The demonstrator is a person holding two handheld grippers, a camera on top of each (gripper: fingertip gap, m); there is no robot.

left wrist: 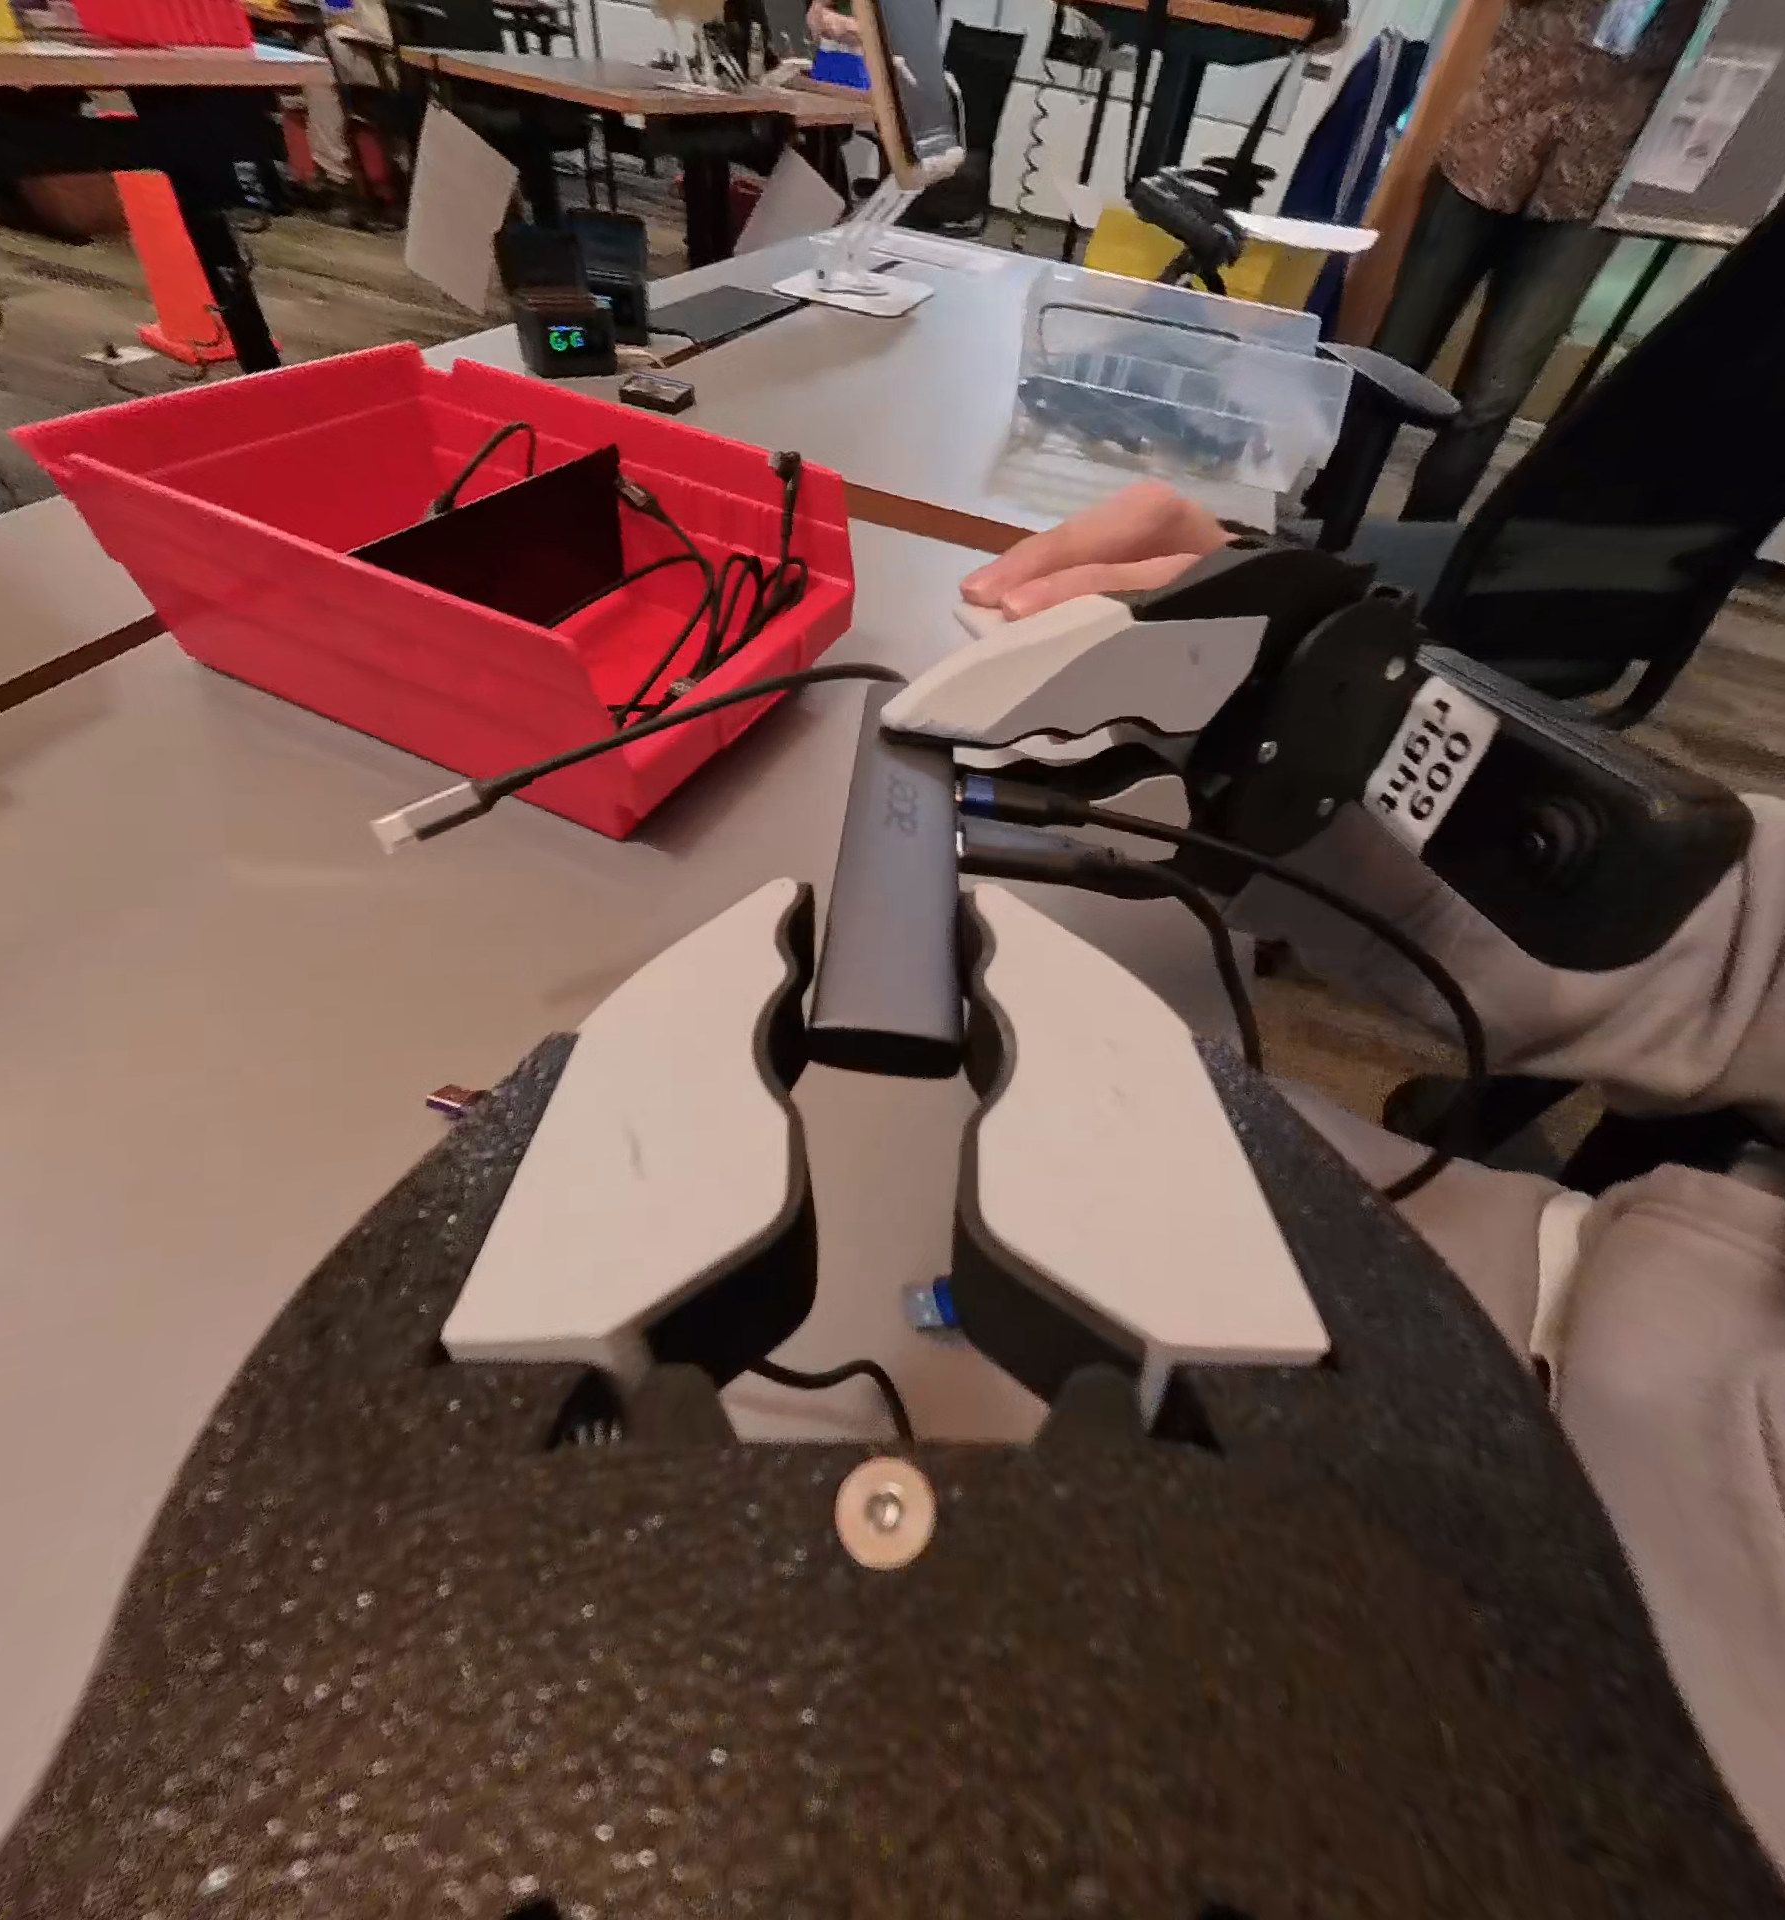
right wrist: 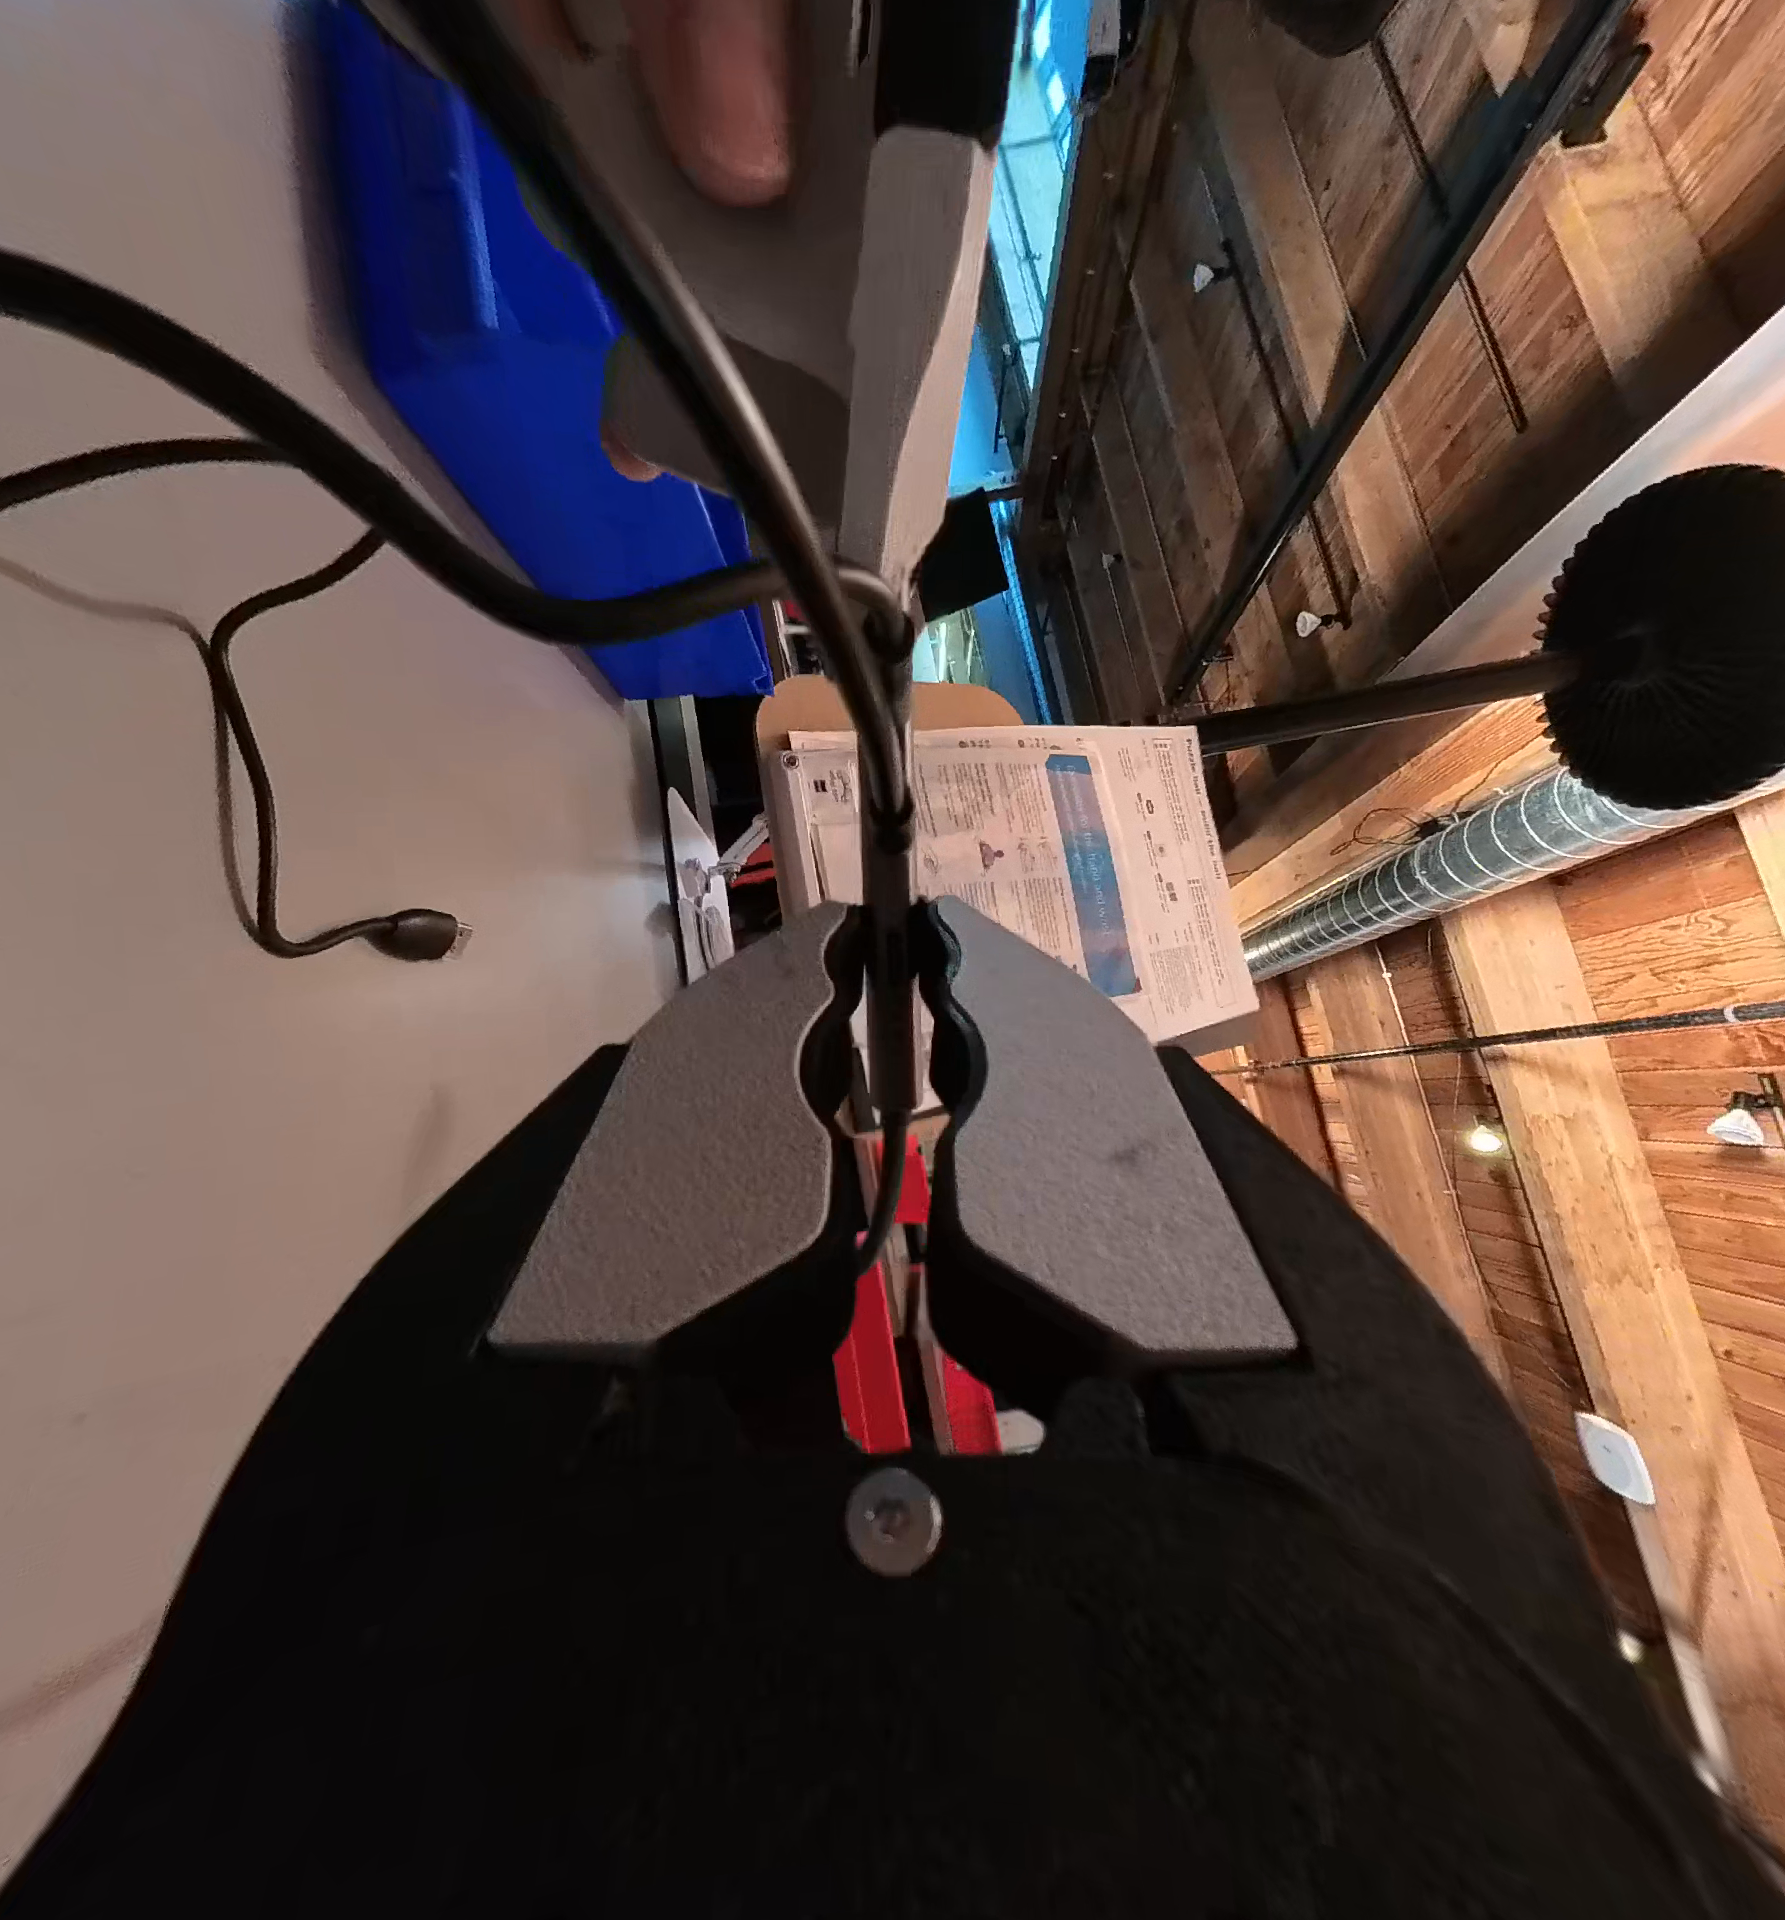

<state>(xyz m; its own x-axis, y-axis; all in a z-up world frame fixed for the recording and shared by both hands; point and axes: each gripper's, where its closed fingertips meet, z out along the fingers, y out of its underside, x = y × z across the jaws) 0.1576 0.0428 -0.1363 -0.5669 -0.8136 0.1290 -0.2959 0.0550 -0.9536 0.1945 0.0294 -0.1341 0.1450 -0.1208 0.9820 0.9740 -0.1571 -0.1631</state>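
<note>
Claws first: my left claw (left wrist: 886, 997) is clamping the near end of a slim dark-grey metal hub bar (left wrist: 893, 883), stiff and slick, above the grey worktop (left wrist: 192, 1039). My right claw (right wrist: 890, 971) is pinching a plugged-in black cable connector (right wrist: 889, 997), rigid ahead of its limp cord.

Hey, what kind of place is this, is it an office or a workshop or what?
Probably a shared office or lab workspace. Rows of desks with office chairs fill the room, a red parts bin of cables sits on the grey table, and a metal duct runs along bare wooden ceiling boards.
</note>
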